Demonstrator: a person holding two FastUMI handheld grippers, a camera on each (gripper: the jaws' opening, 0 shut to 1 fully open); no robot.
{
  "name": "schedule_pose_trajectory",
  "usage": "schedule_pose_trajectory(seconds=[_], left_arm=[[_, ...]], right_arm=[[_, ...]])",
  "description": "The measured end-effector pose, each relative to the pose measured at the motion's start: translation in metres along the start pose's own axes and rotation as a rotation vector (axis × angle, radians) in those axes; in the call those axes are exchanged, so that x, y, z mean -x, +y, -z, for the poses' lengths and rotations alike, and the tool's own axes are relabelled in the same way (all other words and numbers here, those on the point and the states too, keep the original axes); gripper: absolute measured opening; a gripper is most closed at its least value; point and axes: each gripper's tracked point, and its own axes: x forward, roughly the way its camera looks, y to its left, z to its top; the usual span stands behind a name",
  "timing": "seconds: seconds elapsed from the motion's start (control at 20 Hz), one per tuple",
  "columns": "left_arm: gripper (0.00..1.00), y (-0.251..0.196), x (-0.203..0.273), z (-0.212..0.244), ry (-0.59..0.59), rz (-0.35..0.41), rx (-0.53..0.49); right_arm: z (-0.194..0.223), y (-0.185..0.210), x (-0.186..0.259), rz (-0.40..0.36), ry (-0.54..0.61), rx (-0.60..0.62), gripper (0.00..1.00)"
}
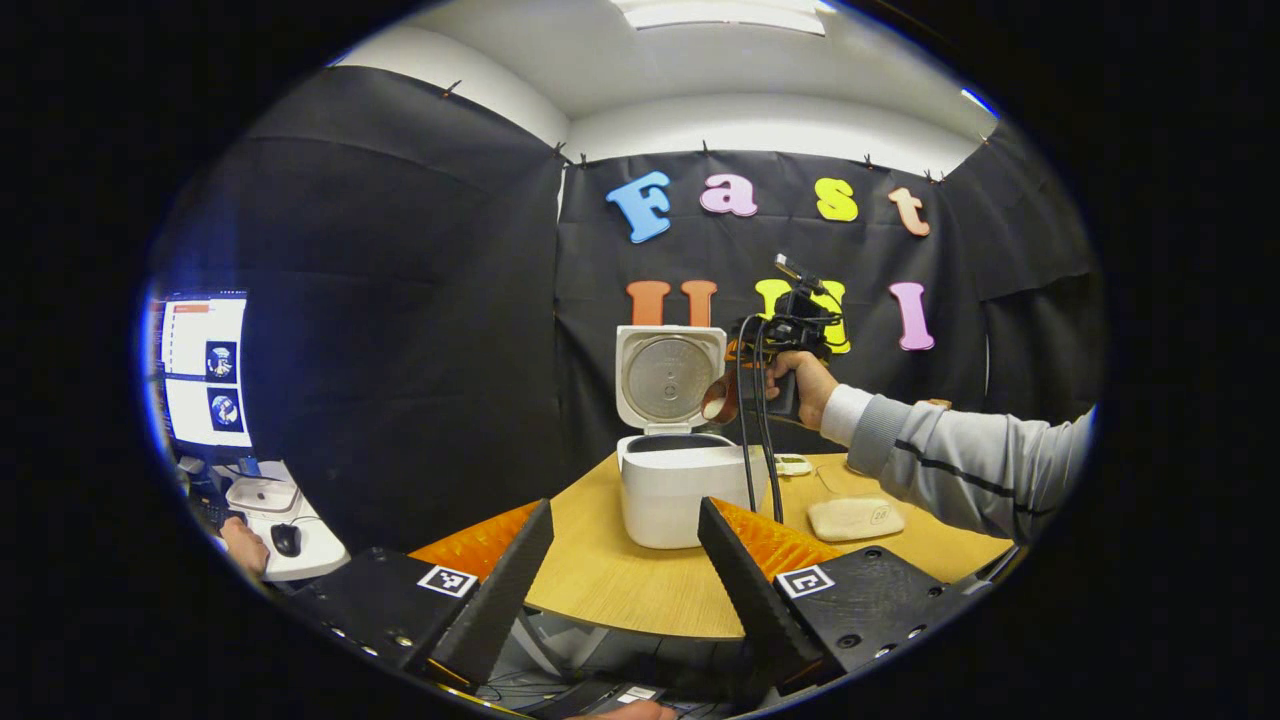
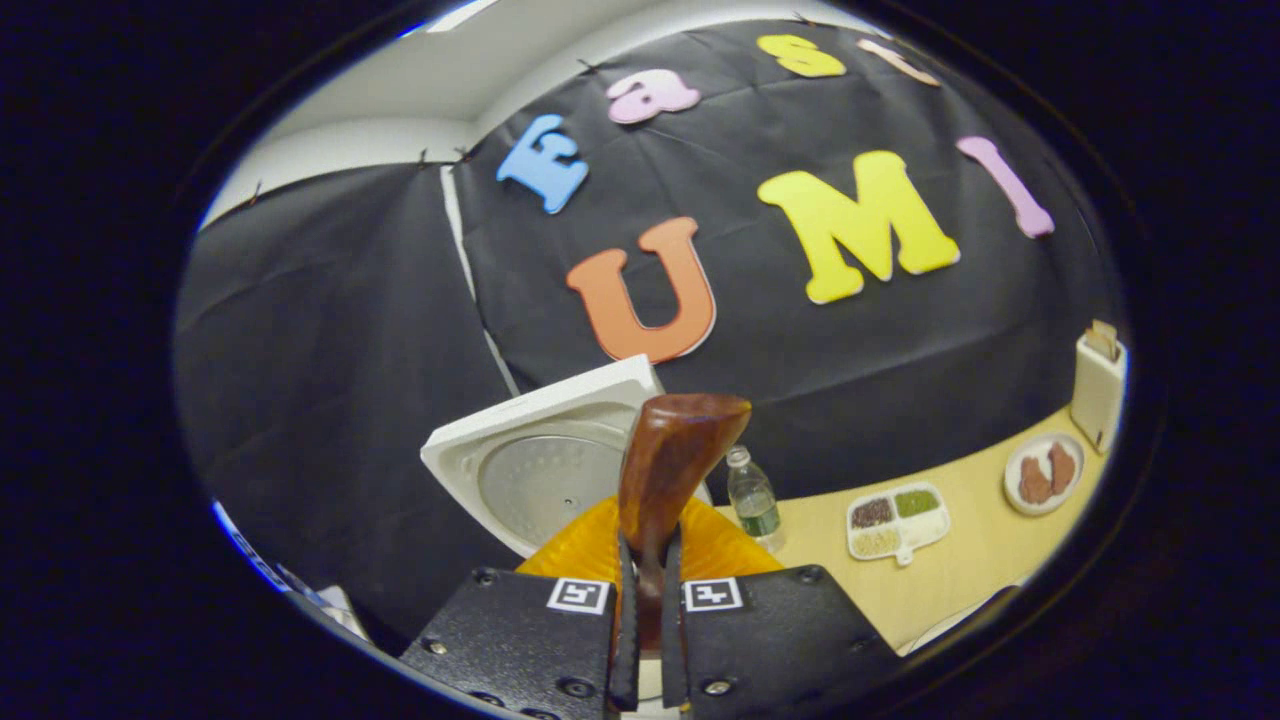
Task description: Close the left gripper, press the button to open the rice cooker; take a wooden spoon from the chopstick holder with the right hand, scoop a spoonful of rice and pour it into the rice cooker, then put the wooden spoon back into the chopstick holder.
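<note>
Your left hand-held gripper (image 1: pixel 625 560) is released, jaws wide apart, low at the counter (image 1: pixel 640 590) edge. Beyond it the cooker (image 1: pixel 672 490) stands open, lid (image 1: pixel 668 377) upright. Your right hand-held gripper (image 2: pixel 645 600) is clenched on the spoon (image 2: pixel 665 470), held above the cooker.

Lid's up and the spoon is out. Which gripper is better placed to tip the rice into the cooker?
Right. The right gripper is shut on the wooden spoon, held just above the open rice cooker. The left gripper hangs back, open and empty.
</note>
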Motion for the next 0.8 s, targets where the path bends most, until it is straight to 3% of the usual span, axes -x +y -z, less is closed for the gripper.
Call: schedule_pose_trajectory(seconds=[0.35, 0.4, 0.5, 0.65, 0.8], left_arm=[[0.94, 0.001, -0.009, -0.006, 0.004, -0.052, 0.008], [0.93, 0.0, -0.013, -0.008, -0.001, -0.054, 0.011], [0.93, -0.007, -0.017, -0.008, 0.009, -0.037, 0.022], [0.93, -0.006, -0.024, -0.01, 0.014, -0.052, 0.045], [0.93, -0.012, -0.039, -0.014, 0.029, -0.053, 0.055]], right_arm=[[0.013, 0.041, -0.003, -0.064, -0.084, 0.431, 0.14], [0.015, 0.046, -0.002, -0.072, -0.095, 0.491, 0.11], [0.017, 0.051, -0.002, -0.096, -0.119, 0.578, 0.14], [0.014, 0.041, 0.004, -0.105, -0.139, 0.621, 0.14], [-0.004, 0.024, 0.016, -0.123, -0.158, 0.547, 0.14]])
